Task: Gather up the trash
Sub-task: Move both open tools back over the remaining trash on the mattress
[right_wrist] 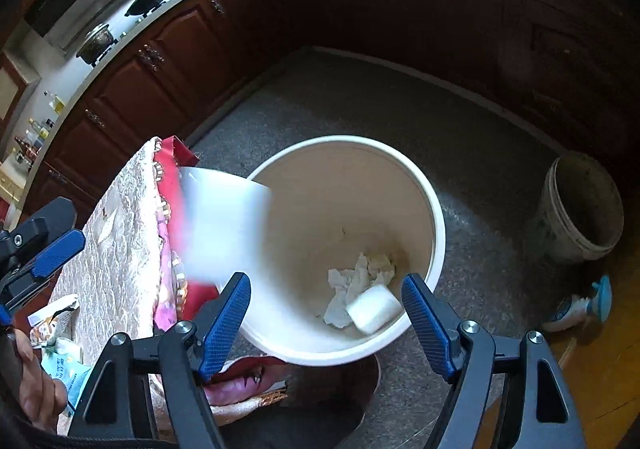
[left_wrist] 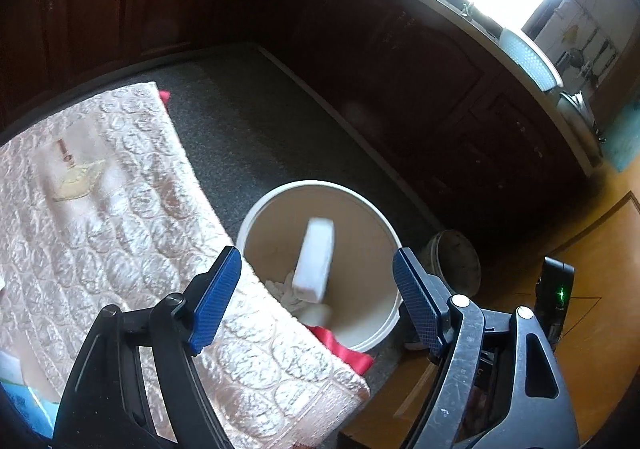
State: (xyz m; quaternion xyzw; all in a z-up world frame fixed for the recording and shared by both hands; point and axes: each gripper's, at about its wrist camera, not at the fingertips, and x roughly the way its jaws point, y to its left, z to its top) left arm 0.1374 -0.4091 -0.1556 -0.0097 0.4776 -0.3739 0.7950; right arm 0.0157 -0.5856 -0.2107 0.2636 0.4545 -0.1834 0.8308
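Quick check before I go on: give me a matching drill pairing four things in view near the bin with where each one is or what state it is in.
Things:
1. white bucket
2. crumpled paper
3. grey dirty bucket
4. right tool

Places or states:
A. lying at the bottom inside the white bucket
B. jaws open, nothing between the pads
C. on the speckled floor beside the cloth-covered table
D. standing apart from the other bucket, near the dark cabinets

Pairs: 1-C, 2-A, 3-D, 4-B
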